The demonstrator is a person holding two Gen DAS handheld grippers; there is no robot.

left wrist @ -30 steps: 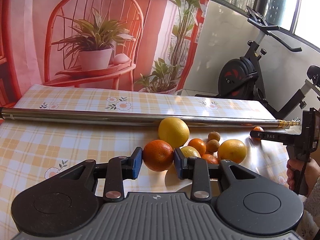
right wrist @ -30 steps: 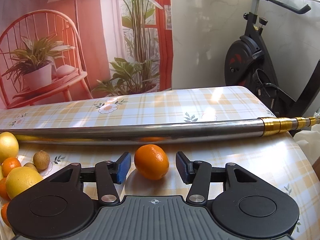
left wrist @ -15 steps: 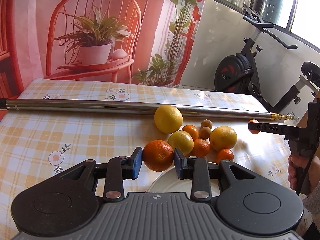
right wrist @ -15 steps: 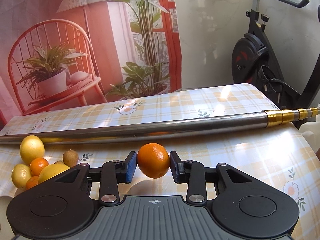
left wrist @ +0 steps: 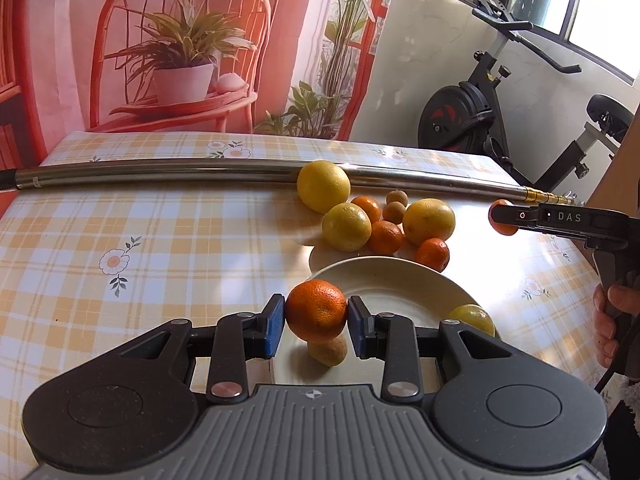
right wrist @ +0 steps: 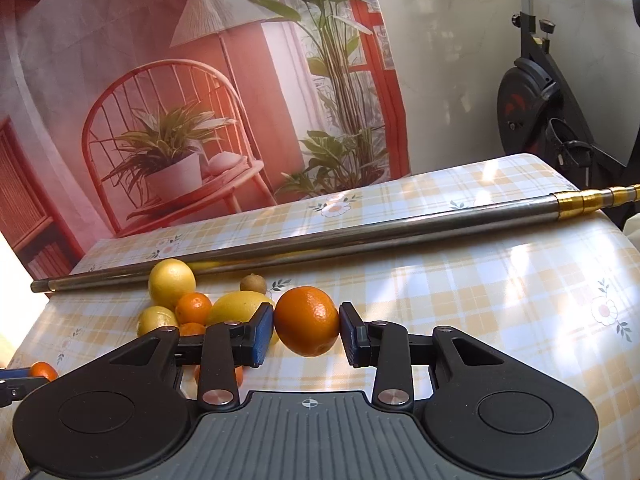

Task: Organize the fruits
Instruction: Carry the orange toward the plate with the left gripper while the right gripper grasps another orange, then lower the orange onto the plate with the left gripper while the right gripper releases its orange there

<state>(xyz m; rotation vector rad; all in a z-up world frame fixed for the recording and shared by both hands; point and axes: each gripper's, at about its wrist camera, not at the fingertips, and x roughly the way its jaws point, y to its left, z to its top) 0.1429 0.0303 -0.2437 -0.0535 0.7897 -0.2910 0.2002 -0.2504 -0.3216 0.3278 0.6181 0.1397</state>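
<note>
My left gripper is shut on an orange and holds it over the near left rim of a white plate. On the plate lie a small brown fruit and a yellow citrus. My right gripper is shut on another orange, lifted above the table; it also shows at the right of the left wrist view. Beyond the plate lies a pile of lemons, small oranges and brown fruits.
A long steel pole with a brass tip lies across the checked tablecloth behind the fruit pile. An exercise bike stands beyond the table's far right corner. A printed backdrop hangs behind the table.
Both grippers have lifted and pulled back with their oranges. The left one has come over the plate's rim, and the plate's fruits have come into view. The right one has swung left toward the pile.
</note>
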